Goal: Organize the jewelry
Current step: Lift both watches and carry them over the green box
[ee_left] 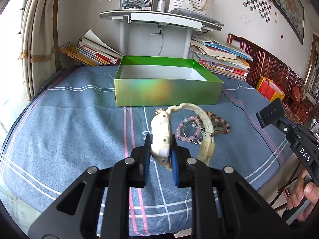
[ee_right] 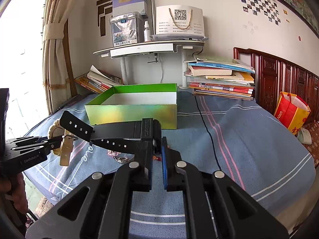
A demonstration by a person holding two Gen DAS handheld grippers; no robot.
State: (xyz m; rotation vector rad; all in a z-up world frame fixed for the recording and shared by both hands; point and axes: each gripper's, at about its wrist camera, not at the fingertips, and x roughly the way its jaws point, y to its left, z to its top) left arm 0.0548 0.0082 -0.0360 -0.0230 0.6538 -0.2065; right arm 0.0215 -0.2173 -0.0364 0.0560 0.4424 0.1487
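Our left gripper (ee_left: 160, 155) clamps a cream watch (ee_left: 161, 139); our right gripper (ee_right: 157, 149) clamps a black watch (ee_right: 119, 133), both above the blue bedsheet (ee_left: 79, 119) before an open green box (ee_left: 167, 91).

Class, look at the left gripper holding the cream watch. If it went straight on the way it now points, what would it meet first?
Probably the green box: the left gripper, shut on the cream watch, points towards its near wall. Tilted downward, it might touch the blue bedsheet just short of it; depth is unclear.
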